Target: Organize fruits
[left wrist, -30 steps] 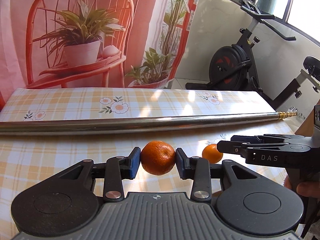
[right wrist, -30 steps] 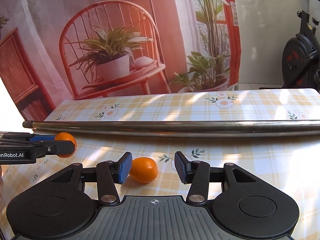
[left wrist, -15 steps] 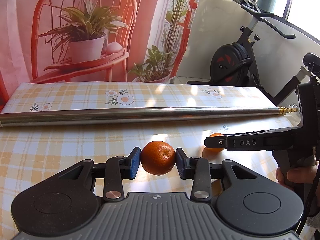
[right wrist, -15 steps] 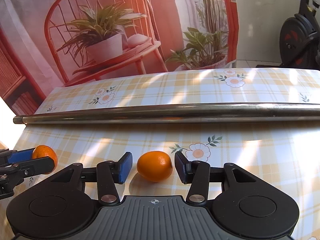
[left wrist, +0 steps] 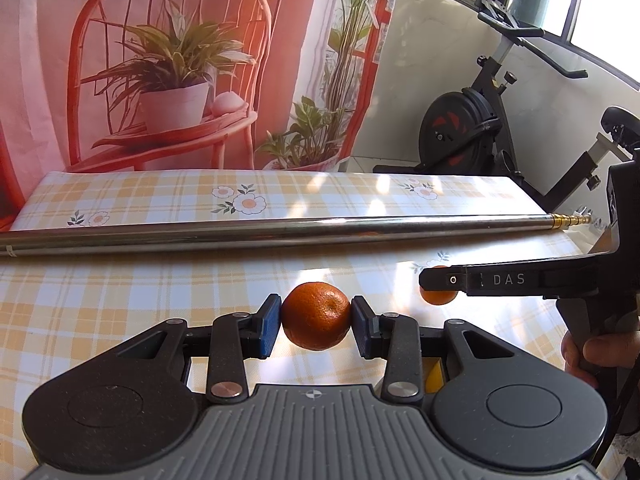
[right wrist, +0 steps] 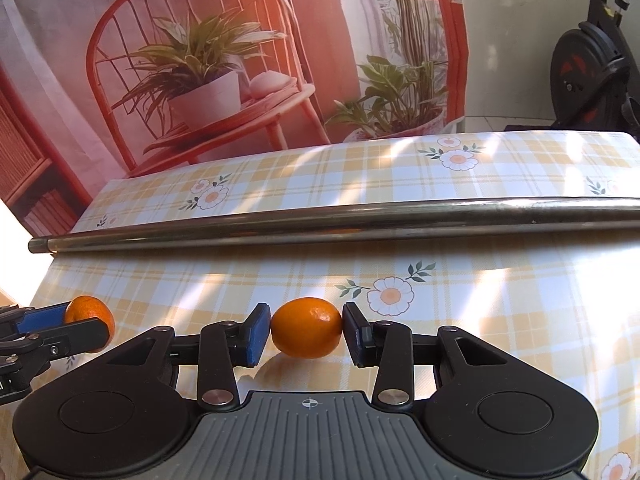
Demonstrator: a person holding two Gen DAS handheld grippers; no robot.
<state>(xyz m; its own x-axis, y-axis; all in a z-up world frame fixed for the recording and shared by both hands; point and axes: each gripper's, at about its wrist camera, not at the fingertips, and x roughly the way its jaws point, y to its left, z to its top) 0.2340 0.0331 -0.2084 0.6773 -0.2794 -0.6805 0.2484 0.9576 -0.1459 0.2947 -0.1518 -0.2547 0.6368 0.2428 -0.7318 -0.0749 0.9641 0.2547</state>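
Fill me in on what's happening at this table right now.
A person is sorting fruit with a handheld gripper in each hand. The left gripper has its jaws shut on a darker orange tangerine, which looks held just above the checked tablecloth. The right gripper has its jaws against both sides of a smoother orange fruit, apparently gripping it at the cloth. A long metal pole lies across the table behind both fruits.

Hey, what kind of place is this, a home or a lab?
Probably a home, maybe a sunroom: an exercise bike by the windows, a plaid floral tablecloth, and a printed backdrop showing a chair with plants.
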